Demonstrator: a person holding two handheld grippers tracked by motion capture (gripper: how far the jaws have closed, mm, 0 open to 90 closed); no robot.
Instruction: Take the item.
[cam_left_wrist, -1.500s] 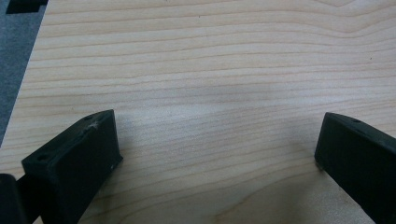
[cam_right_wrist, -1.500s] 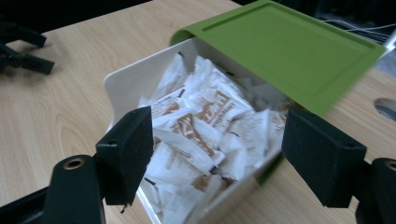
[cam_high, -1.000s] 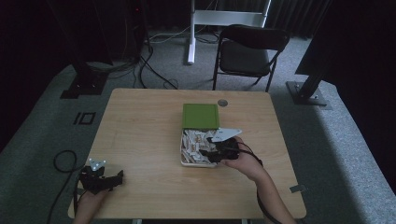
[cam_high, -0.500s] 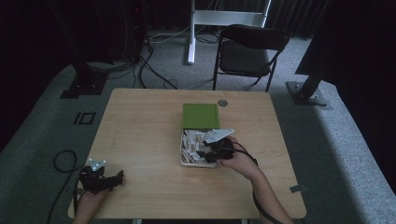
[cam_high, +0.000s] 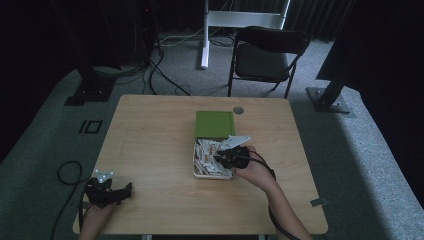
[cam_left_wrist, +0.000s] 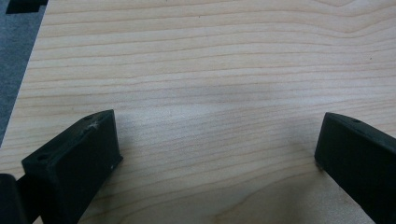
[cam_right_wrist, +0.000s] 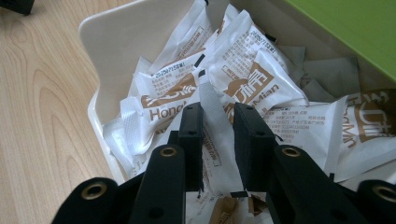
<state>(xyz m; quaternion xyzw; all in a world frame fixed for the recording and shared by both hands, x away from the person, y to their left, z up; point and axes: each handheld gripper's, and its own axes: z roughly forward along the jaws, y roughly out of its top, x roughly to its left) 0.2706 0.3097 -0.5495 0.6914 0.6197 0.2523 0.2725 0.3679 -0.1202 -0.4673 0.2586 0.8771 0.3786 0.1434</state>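
Two grippers: right gripper (cam_right_wrist: 217, 126) just closed, pinching one packet (cam_right_wrist: 215, 135) edge-up for lifting, inside white tray (cam_high: 196, 172) at table's centre; left gripper (cam_left_wrist: 215, 154) wide open, empty, parked at seven o'clock.

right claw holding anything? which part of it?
Right claw is shut on a white snack packet in the tray, pinching its crimped end seal. Left claw is open, holding nothing.

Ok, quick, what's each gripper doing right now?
Left gripper: open, nothing between its jaws.
Right gripper: jaws just closed, pinching a white sachet in the tray.
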